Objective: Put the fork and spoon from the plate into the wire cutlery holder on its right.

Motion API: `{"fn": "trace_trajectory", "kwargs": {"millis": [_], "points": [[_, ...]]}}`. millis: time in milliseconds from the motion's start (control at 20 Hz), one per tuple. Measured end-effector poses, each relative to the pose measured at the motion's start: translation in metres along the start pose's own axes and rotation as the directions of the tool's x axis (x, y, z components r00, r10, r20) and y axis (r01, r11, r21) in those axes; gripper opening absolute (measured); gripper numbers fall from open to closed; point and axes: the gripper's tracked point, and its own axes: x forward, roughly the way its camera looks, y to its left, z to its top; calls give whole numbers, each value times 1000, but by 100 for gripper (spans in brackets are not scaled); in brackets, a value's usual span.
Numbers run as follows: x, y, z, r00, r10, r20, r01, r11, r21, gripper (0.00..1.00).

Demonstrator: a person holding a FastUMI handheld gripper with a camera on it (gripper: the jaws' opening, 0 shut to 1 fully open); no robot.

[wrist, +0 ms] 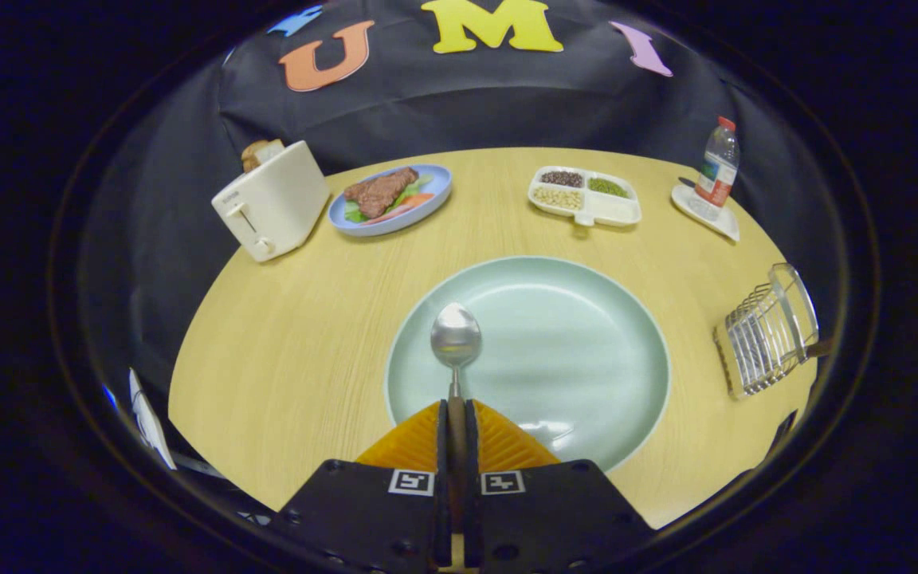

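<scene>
The fingers [456, 414] are clenched on the handle of a spoon [456, 339], its bowl poking out just ahead of them over a pale green plate [586, 351] on the wooden bench [292, 343]. The wire cutlery holder [770, 331] stands right of the plate; a toaster [272, 199], a steak dish [391, 199] and a bottle [718, 163] sit beyond.

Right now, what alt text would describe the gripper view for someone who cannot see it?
The tool is shut on a spoon above a pale green plate. A wire cutlery holder stands to the plate's right on the round wooden table.
</scene>
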Motion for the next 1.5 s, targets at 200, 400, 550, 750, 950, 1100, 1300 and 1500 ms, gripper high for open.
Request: {"fn": "trace_trajectory", "kwargs": {"millis": [200, 400, 550, 750, 950, 1100, 1300, 1500], "points": [[-19, 1, 10, 998, 37, 41, -37, 999, -3, 3], [-31, -2, 15, 995, 76, 57, -77, 997, 5, 1], [-49, -11, 27, 991, 90, 99, -92, 996, 18, 1], [-88, -25, 46, 980, 113, 164, -117, 993, 12, 1], [-135, -51, 63, 963, 119, 240, -126, 992, 13, 1], [-166, -78, 72, 953, 117, 281, -127, 992, 16, 1], [-200, -123, 82, 944, 90, 317, -109, 993, 43, 1], [-221, -173, 85, 932, 46, 360, -79, 994, 76, 1]]}}
